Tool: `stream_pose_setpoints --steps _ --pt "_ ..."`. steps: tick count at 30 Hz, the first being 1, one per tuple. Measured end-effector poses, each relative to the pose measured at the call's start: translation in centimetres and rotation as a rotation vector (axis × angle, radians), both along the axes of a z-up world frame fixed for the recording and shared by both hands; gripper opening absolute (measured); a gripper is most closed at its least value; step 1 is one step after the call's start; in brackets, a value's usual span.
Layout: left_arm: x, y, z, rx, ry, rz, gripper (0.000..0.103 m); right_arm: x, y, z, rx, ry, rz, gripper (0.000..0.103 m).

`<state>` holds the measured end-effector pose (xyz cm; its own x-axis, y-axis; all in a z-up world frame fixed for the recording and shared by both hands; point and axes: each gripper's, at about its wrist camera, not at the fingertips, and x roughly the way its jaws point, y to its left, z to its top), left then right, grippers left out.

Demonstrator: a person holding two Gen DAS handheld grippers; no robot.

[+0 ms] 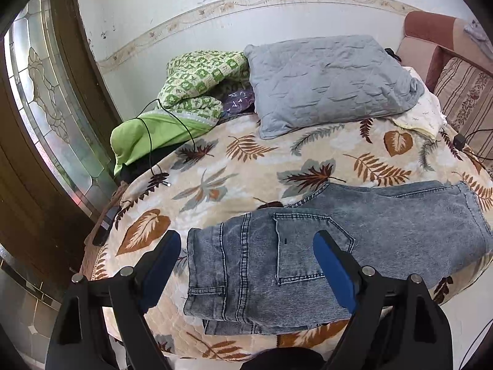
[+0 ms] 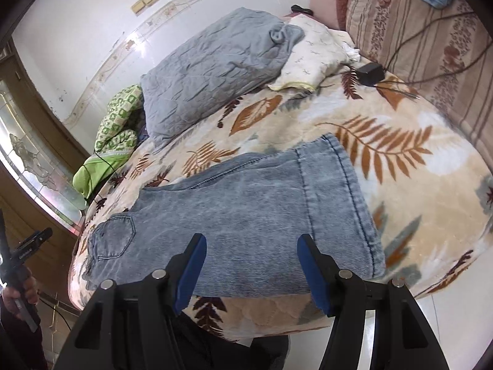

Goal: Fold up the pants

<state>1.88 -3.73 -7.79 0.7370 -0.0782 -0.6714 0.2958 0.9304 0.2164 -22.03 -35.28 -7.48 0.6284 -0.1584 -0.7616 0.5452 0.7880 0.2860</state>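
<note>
Folded jeans [image 1: 308,246] lie on the bed [image 1: 231,160] — both tongs [image 1: 246,259] [image 2: 251,265] gape, empty.

the left gripper [image 1: 246,265] hangs above the waist end of the grey-blue jeans [image 1: 323,246], blue pads spread wide with nothing between them. the jeans lie folded lengthwise on a leaf-print blanket [image 1: 215,169] over the bed, back pocket [image 1: 308,246] up. behind them lie a grey pillow [image 1: 329,83] and a green checked quilt [image 1: 197,83].
</note>
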Motion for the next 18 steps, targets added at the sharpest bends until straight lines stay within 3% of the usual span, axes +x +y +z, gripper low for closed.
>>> stream_pose_setpoints --steps 18 --pt "-0.9 -1.9 0.8 0.037 -0.026 -0.028 0.088 -0.3 -0.8 -0.5 0.023 -0.017 -0.012 0.065"
